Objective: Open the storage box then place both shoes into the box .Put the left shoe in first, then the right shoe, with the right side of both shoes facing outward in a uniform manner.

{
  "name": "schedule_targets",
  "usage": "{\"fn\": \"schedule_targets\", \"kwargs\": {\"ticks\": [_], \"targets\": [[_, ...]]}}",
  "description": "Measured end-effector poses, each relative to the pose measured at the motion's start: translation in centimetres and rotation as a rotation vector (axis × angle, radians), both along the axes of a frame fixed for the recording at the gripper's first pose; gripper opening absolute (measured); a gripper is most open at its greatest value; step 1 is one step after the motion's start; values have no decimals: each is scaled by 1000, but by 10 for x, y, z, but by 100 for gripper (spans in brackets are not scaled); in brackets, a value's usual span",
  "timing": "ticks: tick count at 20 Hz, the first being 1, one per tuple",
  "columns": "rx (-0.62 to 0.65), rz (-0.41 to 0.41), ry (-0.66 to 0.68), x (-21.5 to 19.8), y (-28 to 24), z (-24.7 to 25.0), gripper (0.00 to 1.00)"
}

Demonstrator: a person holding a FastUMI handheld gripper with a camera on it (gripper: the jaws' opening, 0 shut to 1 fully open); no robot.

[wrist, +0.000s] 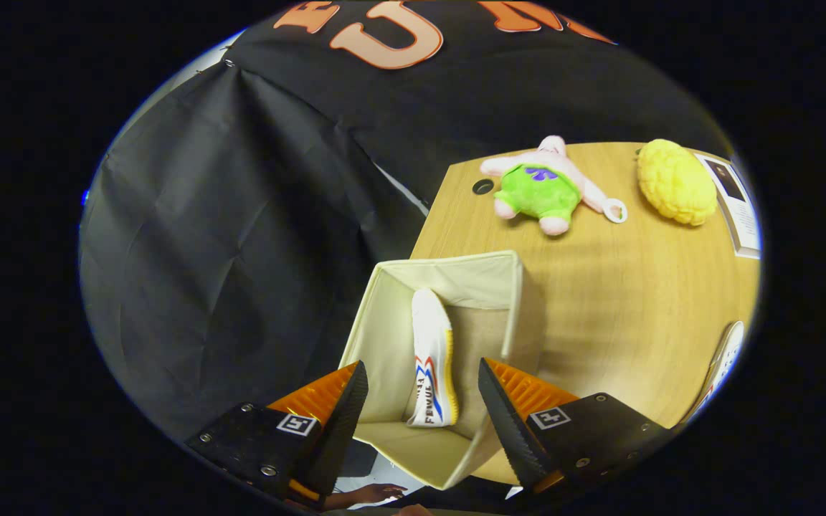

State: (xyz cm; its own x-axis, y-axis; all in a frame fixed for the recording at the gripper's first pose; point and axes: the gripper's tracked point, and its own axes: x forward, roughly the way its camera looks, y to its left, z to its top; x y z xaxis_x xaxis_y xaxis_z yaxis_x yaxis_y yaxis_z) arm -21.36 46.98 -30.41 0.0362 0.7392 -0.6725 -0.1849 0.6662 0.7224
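The tool (423,380) hangs spread and empty above the open box (506,287), which sits at the desk (621,301) corner. One shoe (432,358) lies on its side inside, between the fingers. A plush (542,188) lies beyond

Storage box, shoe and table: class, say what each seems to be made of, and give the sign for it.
Storage box: probably cream fabric, matte with soft folded walls. Shoe inside it: seemingly white canvas, yellowish sole. Table: wood-look top, likely laminate, grain lines and slight sheen. The gripper hangs open above the box.
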Motion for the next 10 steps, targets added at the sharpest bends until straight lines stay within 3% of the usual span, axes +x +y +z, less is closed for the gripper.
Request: {"fn": "schedule_targets", "kwargs": {"ticks": [5,10], "targets": [[-111,-53,-118,20,-98,-14,96],[-248,-147,-139,24,-202,-48,97]]}}
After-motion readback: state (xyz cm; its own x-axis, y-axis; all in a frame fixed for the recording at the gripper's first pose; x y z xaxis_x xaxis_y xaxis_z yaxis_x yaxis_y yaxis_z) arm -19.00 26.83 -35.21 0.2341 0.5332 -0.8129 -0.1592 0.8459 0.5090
